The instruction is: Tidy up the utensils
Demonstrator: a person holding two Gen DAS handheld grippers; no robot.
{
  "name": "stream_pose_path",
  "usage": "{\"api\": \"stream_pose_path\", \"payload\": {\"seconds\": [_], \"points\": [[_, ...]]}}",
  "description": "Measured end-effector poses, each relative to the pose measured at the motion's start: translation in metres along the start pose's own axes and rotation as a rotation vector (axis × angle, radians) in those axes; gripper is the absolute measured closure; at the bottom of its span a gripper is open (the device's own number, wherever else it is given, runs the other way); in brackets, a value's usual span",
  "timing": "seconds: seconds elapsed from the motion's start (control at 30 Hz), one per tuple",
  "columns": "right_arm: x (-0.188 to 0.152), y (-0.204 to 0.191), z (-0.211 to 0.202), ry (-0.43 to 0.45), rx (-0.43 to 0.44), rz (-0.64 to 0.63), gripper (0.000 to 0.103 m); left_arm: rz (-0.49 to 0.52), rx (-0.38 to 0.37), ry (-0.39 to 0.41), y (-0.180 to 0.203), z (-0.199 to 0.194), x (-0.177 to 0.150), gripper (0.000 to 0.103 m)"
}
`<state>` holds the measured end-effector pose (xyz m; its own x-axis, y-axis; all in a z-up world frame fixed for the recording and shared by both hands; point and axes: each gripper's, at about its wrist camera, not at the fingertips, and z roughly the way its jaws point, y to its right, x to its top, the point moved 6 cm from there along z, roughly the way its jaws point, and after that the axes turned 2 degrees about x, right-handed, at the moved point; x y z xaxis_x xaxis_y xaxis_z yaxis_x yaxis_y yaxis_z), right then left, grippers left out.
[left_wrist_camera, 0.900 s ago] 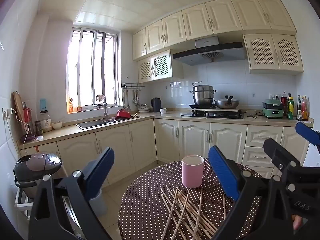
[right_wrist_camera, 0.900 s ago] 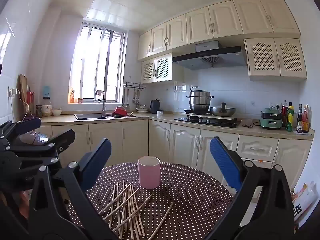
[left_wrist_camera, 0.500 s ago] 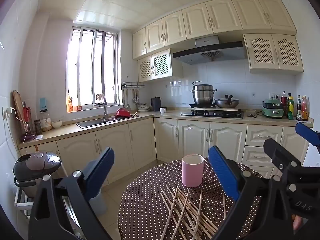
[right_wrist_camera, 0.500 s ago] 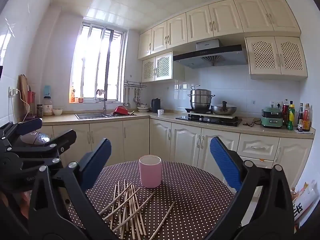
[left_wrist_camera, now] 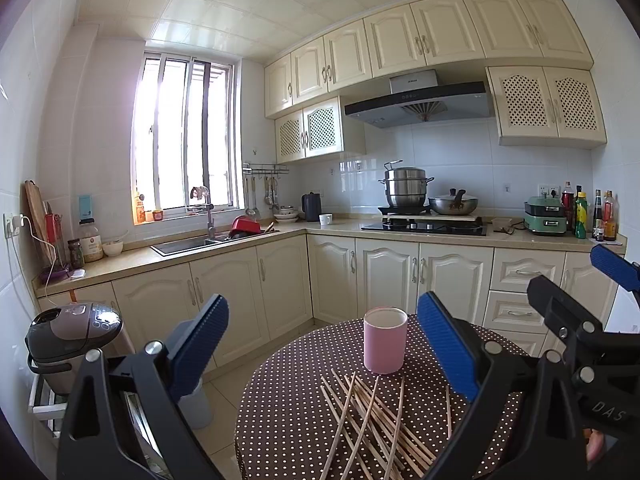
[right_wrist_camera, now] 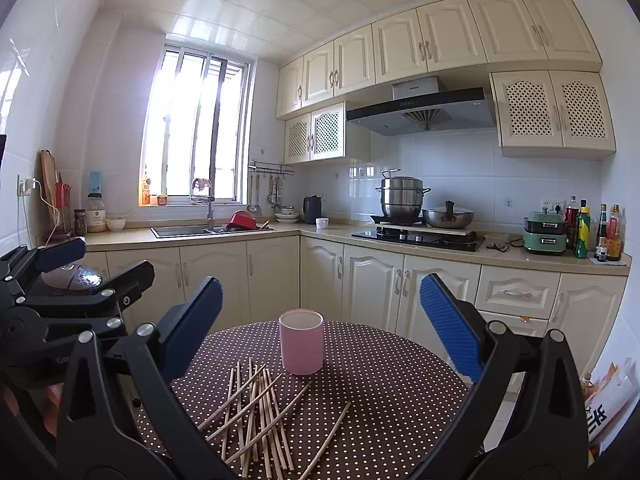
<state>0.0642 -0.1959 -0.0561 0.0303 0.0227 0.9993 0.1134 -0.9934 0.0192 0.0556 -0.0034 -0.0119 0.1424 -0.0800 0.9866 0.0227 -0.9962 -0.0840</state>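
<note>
- Across the last second almost nothing had shifted: both wrist views showed the same table, cup and sticks, with only a slight drift of the cameras. I judged the task had not truly started.
- On the left, the left gripper (left_wrist_camera: 322,354) hung above the near-left side of the round polka-dot table (left_wrist_camera: 288,408), its blue pads spread wide, as before, and nothing between them. In the right wrist view it appeared at the far left edge (right_wrist_camera: 60,260), also wide and empty.
- Next rightward, the chopsticks (left_wrist_camera: 372,416) lay loose and crossed in an untidy fan on the cloth, none lifted, none in the cup. From the right wrist view the same heap (right_wrist_camera: 256,412) sat on the near-left part of the table, with one stick lying a little apart to the right.
- Just beyond the heap stood the pink cup (left_wrist_camera: 385,339), upright and, as far as could be seen, holding nothing; the nearest stick tips reached close to its base (right_wrist_camera: 301,342).
- Furthest right, the right gripper (right_wrist_camera: 320,328) was held over the table facing the cup, jaws fully apart and gripping nothing.
- My reading: with no change in the sticks, every one was left to be gathered, and the cup seemed the likely place for them.
</note>
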Motion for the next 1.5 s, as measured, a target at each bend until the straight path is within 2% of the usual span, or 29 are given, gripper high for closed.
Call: {"api": "stream_pose_path", "payload": {"seconds": [0.7,0.77,1.5], "points": [[0.000,0.001,0.002,-0.002,-0.003,-0.002,0.006,0.001,0.002,-0.001,0.001,-0.003,-0.006,0.009],[0.000,0.002,0.002,-0.003,-0.002,-0.001,0.006,-0.001,-0.001,-0.007,0.000,0.011,-0.007,0.009],[0.000,0.005,0.004,-0.011,-0.002,0.003,0.006,-0.006,-0.005,-0.016,0.000,0.012,-0.013,0.009]]}}
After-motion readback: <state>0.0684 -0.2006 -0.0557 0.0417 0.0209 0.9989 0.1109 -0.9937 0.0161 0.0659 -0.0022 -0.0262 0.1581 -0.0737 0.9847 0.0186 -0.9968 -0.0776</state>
